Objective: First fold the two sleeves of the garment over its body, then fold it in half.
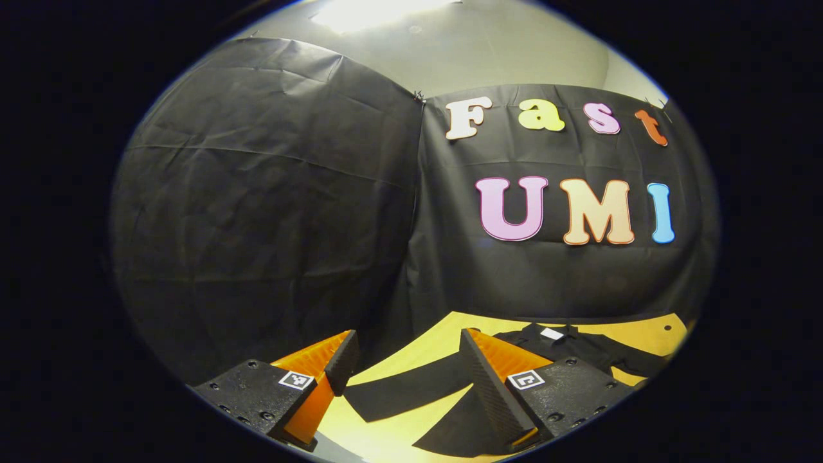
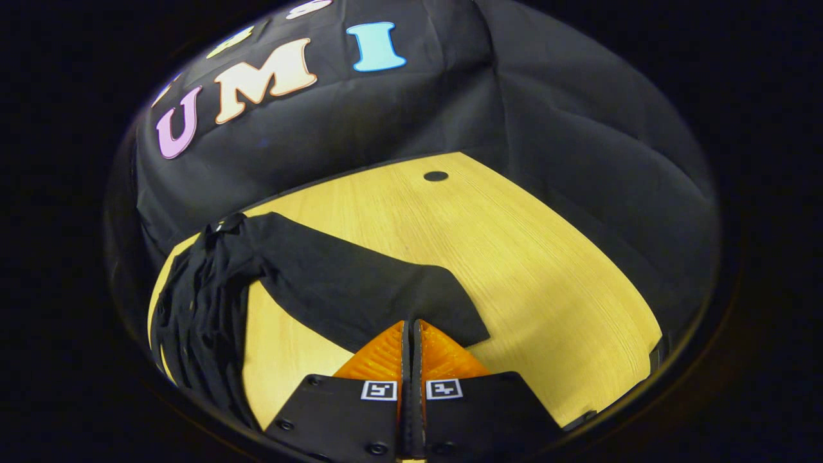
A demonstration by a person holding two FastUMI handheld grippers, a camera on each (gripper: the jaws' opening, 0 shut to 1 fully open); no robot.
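soft, limp black garment [image 2: 212, 289] on table [image 2: 514, 257] | left gripper [image 1: 405, 379] jaws spread above one sleeve [image 1: 411, 392] | right gripper [image 2: 411, 341] jaws pressed together at other sleeve's cuff [image 2: 450, 308], pinch unclear | best taken at cuff edge

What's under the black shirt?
A yellow wooden table lies under the black shirt and shows all around it. The part of the table beneath the cloth is covered, so anything there is hidden.

free: bare table [image 2: 514, 257] right of sleeve [image 2: 360, 289] | blocked: booth wall behind
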